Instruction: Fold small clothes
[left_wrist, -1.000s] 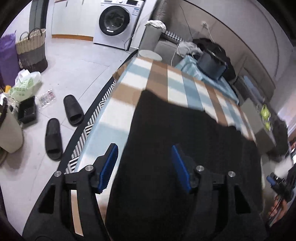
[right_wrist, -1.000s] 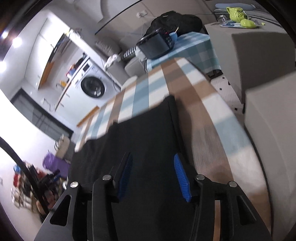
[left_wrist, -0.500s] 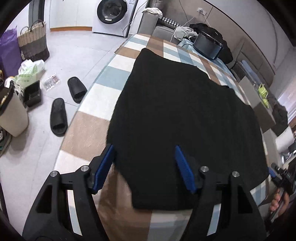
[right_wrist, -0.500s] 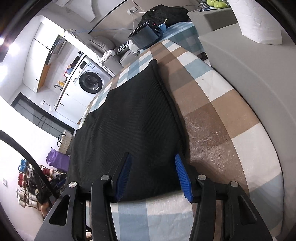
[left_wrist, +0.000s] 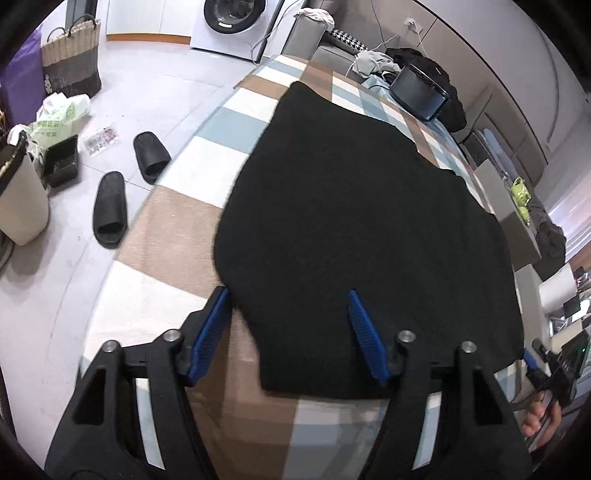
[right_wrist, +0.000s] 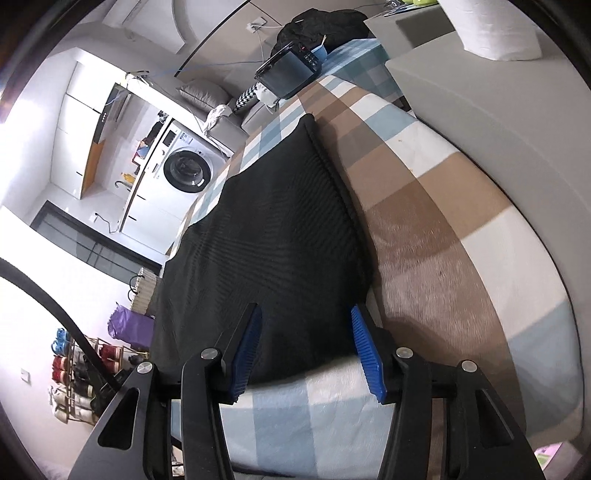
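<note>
Here the black garment (left_wrist: 354, 229) lies spread flat on the checked cloth of the counter (left_wrist: 177, 236), its long axis running away from both cameras toward the washing machine (left_wrist: 236, 18). The left gripper (left_wrist: 288, 328) hovers over its near left corner, fingers (left_wrist: 210, 328) spread wide and holding nothing. The right gripper (right_wrist: 306, 347) sits over the near right corner, fingers (right_wrist: 364, 347) likewise parted and empty, with the ribbed hem (right_wrist: 332, 166) running along the garment's right edge.
</note>
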